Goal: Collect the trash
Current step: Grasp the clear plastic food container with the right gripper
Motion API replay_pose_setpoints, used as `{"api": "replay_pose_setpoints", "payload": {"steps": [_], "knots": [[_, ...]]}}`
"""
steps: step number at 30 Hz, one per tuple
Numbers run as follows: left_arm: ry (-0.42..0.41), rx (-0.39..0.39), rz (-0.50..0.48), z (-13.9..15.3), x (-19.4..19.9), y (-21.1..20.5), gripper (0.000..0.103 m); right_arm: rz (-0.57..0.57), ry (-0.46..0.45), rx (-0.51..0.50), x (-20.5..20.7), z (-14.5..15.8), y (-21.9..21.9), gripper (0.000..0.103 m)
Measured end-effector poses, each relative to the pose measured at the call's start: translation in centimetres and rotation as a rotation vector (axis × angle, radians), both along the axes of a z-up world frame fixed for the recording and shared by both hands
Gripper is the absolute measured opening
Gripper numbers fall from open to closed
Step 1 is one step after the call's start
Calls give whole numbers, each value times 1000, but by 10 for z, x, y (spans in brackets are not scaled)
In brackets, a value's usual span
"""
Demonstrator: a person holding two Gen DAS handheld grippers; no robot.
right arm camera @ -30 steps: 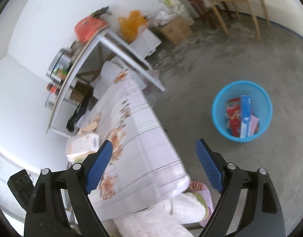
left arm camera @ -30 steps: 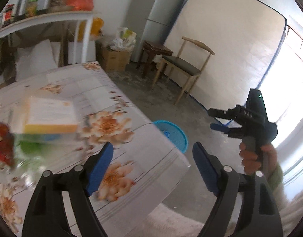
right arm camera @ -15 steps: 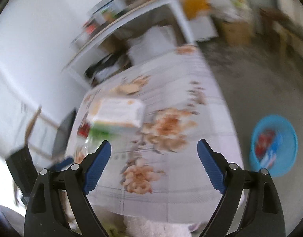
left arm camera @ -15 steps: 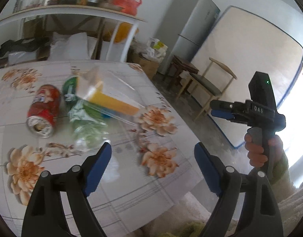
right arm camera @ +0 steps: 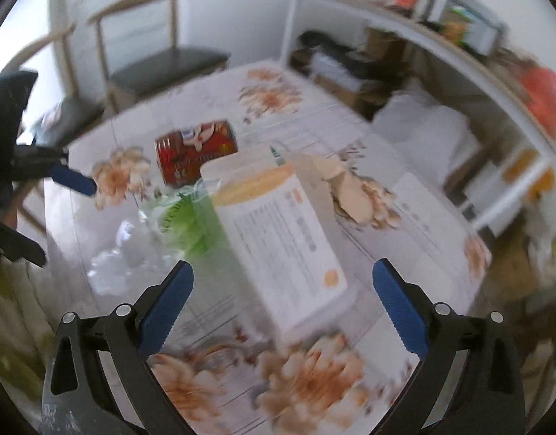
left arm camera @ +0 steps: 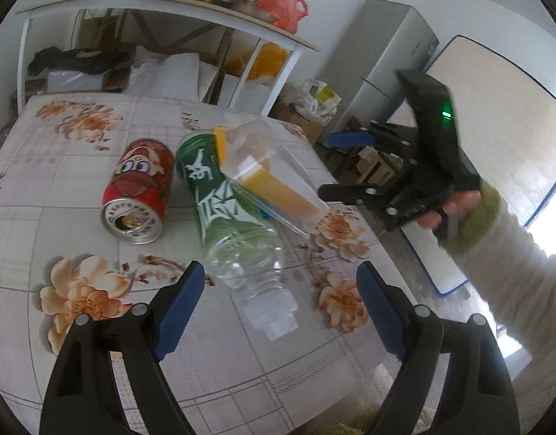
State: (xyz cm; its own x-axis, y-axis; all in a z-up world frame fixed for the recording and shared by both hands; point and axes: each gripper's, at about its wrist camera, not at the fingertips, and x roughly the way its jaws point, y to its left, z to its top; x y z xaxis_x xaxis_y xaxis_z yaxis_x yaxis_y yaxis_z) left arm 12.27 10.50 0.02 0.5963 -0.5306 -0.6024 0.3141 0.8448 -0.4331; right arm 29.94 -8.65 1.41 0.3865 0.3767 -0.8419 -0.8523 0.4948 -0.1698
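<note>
trash lies close together on the flowery table (left arm camera: 78, 188) — a red can (left arm camera: 138, 190) on its side, a green bottle (left arm camera: 227, 217) touching it, and a clear box (left arm camera: 274, 181) leaning on the bottle. the left gripper (left arm camera: 279, 310) hangs just over the bottle's neck with its jaws spread wide, holding nothing. the right gripper (right arm camera: 283, 304) hangs over the box — its jaws have just been opening and hold nothing.
</note>
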Motion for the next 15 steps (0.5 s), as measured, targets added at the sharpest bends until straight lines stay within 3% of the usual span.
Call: {"api": "replay_pose_setpoints", "payload": {"steps": [2, 7, 15], "knots": [[5, -1, 7, -2, 3, 4, 83, 81, 32, -52, 9, -9, 10, 95], [26, -6, 8, -8, 10, 10, 83, 155, 59, -136, 19, -27, 27, 95], [35, -7, 0, -14, 15, 13, 83, 143, 95, -149, 19, -41, 32, 93]]}}
